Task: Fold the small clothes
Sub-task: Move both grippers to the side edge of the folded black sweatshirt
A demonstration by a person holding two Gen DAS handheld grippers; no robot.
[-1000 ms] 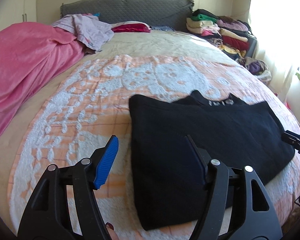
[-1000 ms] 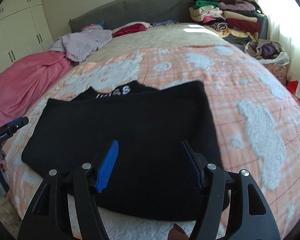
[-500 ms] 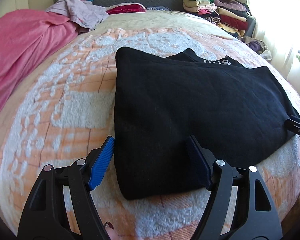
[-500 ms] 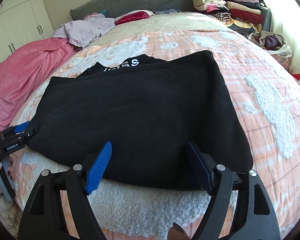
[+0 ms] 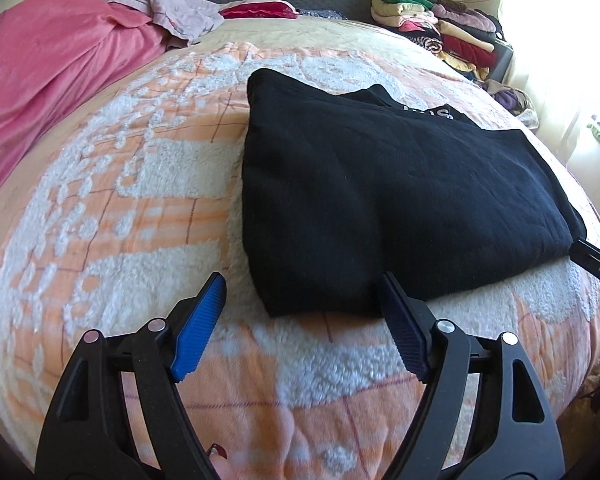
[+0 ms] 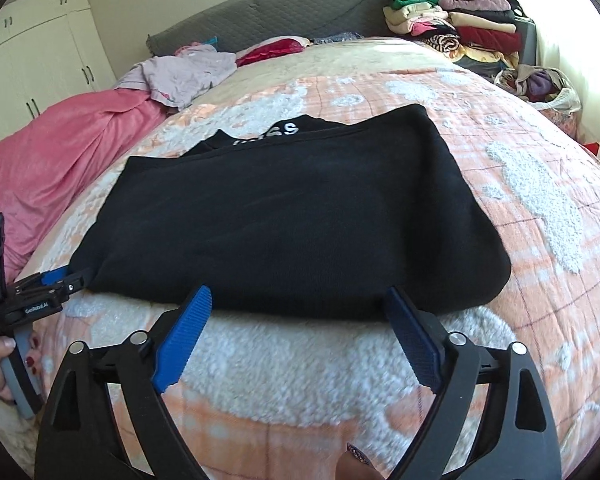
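A black garment with white lettering lies folded flat on the bed; it also shows in the right wrist view. My left gripper is open and empty, just in front of the garment's near left corner. My right gripper is open and empty, just in front of the garment's near edge toward its right end. The left gripper also shows at the left edge of the right wrist view, and the right gripper's tip shows at the right edge of the left wrist view.
The bed has an orange and white fleece blanket. A pink cover lies at the left, a lilac garment and a red one near the grey headboard. Stacked clothes stand at the back right.
Both grippers have dropped low and drawn back toward the bed's near edge, from above the garment to just in front of its near edge. Both stay open.
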